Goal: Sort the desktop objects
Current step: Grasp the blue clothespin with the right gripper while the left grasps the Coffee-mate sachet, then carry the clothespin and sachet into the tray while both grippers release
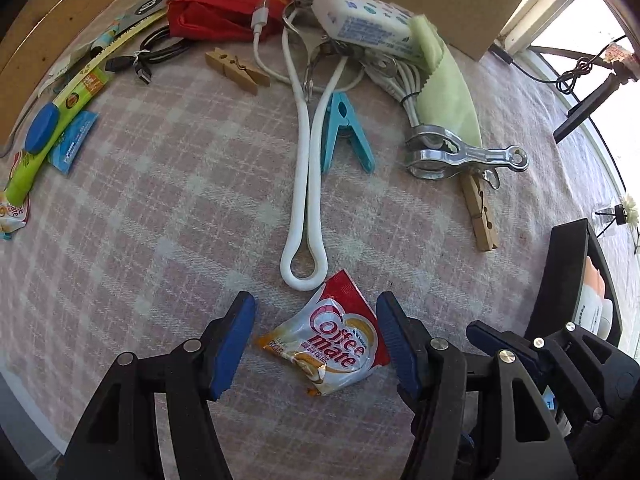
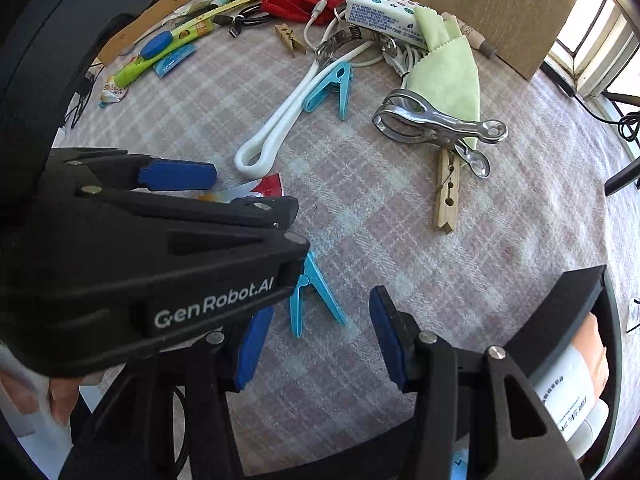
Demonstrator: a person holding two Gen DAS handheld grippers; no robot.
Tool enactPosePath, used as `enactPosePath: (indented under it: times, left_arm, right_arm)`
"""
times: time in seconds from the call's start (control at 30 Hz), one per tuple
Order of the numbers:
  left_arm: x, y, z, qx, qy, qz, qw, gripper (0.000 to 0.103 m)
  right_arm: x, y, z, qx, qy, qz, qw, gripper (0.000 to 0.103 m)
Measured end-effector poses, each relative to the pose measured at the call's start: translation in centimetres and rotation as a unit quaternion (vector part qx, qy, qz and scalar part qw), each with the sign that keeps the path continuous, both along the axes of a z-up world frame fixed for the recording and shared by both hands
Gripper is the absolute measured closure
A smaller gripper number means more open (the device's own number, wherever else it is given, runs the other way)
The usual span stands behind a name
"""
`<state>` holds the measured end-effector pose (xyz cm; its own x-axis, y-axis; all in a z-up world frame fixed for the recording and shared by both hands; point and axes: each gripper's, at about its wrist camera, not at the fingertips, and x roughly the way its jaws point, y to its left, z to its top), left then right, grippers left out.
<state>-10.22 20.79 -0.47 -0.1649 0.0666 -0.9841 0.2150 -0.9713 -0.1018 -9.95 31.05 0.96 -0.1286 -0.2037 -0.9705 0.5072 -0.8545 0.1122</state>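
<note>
A Coffee mate sachet (image 1: 329,339) lies on the plaid cloth between the open blue pads of my left gripper (image 1: 316,344); neither pad touches it. In the right wrist view the left gripper's body hides most of the sachet, leaving its red corner (image 2: 271,185) showing. My right gripper (image 2: 316,344) is open and empty above the cloth, with a blue clothespin (image 2: 311,300) lying just ahead, partly under the left gripper. A white loop clip (image 1: 305,184), another blue clothespin (image 1: 344,132), a metal clamp (image 1: 460,152) and a wooden peg (image 1: 482,216) lie further out.
A black tray (image 2: 568,308) holding packets sits at the right. At the far edge are a red pouch (image 1: 224,4), tissue pack (image 1: 368,24), green cloth (image 1: 448,92), white cable, another wooden peg (image 1: 236,70), and black cable. Snack packets and a green tube (image 1: 52,136) lie left.
</note>
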Motion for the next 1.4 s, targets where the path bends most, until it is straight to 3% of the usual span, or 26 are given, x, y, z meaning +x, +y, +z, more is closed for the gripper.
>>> enactPosePath:
  times: [0.17,0.37,0.4,0.53,0.73,0.9,0.97,1.2,1.4]
  left_arm:
    - [1.1,1.4,-0.1,-0.031,0.001,-0.019,0.9994,0.042]
    - [3.1,2.0,-0.2,-0.044,0.006,-0.032,0.9985,0.042]
    - [3.4,2.0,-0.2,-0.043,0.006,-0.032,0.9985,0.044]
    - [4.5,1.6,0.1,-0.045,0.015,-0.039,0.9981,0.055]
    - [6.8,1.1,0.5,-0.012,0.027,-0.035,0.9990,0.069]
    - [6.9,-1.8,1.4,0.011,0.031,-0.026,0.9991,0.081]
    - [7.2,-2.3,1.6,0.013,0.033,-0.026,0.9991,0.089]
    - [6.5,-4.7,2.4,0.031,0.037,-0.021,0.9986,0.094]
    - [6.2,-4.0,5.7,0.044,0.055,-0.037,0.9969,0.094]
  right_arm:
    - [-0.3,0.8,-0.5,0.000,-0.007,-0.014,1.000,0.055]
    - [-0.7,1.5,-0.5,-0.002,-0.011,-0.021,1.000,0.064]
    - [-0.6,1.4,-0.5,0.002,-0.007,-0.019,1.000,0.069]
    - [-0.5,1.7,-0.5,0.003,-0.007,-0.022,1.000,0.070]
    - [0.1,1.8,-0.4,-0.012,-0.010,-0.030,0.999,0.072]
    - [0.3,2.3,0.4,-0.026,-0.006,-0.041,0.999,0.072]
    - [0.4,2.5,1.0,-0.035,-0.004,-0.046,0.998,0.072]
    - [1.4,2.8,3.3,-0.047,0.011,-0.062,0.997,0.072]
    - [2.9,6.0,5.4,-0.062,0.023,-0.093,0.994,0.072]
